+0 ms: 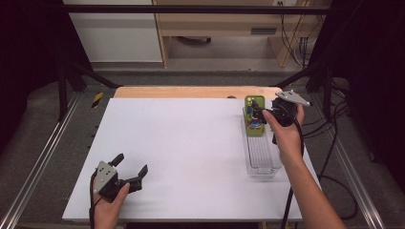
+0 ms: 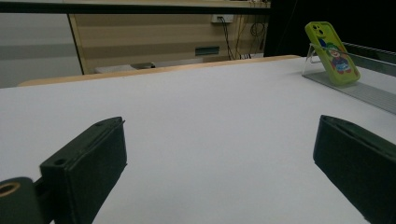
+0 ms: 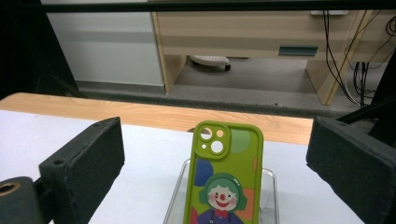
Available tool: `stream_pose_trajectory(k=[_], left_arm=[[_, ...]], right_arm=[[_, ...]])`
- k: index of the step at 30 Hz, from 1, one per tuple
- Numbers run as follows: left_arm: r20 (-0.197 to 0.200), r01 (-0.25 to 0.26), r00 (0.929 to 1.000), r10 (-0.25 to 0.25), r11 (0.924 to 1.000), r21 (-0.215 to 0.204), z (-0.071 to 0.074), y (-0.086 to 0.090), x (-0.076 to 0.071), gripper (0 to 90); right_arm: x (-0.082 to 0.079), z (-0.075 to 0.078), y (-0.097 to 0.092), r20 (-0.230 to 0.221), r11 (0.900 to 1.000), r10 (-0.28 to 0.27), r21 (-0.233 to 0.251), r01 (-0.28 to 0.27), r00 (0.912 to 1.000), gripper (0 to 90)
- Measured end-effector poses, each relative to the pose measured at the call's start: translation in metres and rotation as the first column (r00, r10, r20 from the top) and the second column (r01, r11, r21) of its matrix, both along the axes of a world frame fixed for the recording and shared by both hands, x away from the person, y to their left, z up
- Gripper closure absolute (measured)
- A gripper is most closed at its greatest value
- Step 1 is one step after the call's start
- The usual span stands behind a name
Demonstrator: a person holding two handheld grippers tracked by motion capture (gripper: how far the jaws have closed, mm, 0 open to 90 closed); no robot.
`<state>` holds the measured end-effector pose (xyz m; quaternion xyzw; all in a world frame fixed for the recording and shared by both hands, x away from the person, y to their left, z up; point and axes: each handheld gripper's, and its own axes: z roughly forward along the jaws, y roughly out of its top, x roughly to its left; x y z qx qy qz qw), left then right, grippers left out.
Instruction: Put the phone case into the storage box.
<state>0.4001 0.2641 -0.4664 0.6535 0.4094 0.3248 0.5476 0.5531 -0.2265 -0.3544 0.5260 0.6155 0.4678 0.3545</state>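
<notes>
A lime-green phone case (image 1: 254, 129) with a clown picture stands propped upright at the far end of a clear plastic tray (image 1: 261, 160) on the right of the white board. My right gripper (image 1: 258, 112) is held just in front of it, open. In the right gripper view the case (image 3: 227, 154) stands a little beyond the wide-apart jaws of my right gripper (image 3: 215, 170), untouched. My left gripper (image 1: 131, 164) rests near the board's front left corner, open. In its own view my left gripper (image 2: 219, 158) has nothing between the jaws, and the case (image 2: 332, 52) is far off to the right.
The white board (image 1: 186, 143) lies on a wooden table whose edge (image 1: 191, 91) shows behind it. Black frame bars and cables (image 1: 334, 143) flank the right side. A wooden desk (image 1: 224, 24) stands on the floor beyond.
</notes>
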Motion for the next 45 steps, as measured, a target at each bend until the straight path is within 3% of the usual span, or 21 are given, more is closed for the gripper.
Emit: stream_pose_trajectory(k=[20,45], left_arm=[[-0.004,0.014,0.9999,-0.014,0.9998,0.013,-0.001,-0.005,0.001,2.2],[0.001,0.012,0.9999,-0.012,0.9998,0.016,-0.001,-0.004,0.0,2.2]], right_arm=[[-0.029,0.004,0.004,0.037,0.9965,0.047,0.067,-0.049,0.9982,4.7],[-0.049,0.003,0.014,0.075,0.994,0.097,0.043,-0.1,0.9925,3.4]])
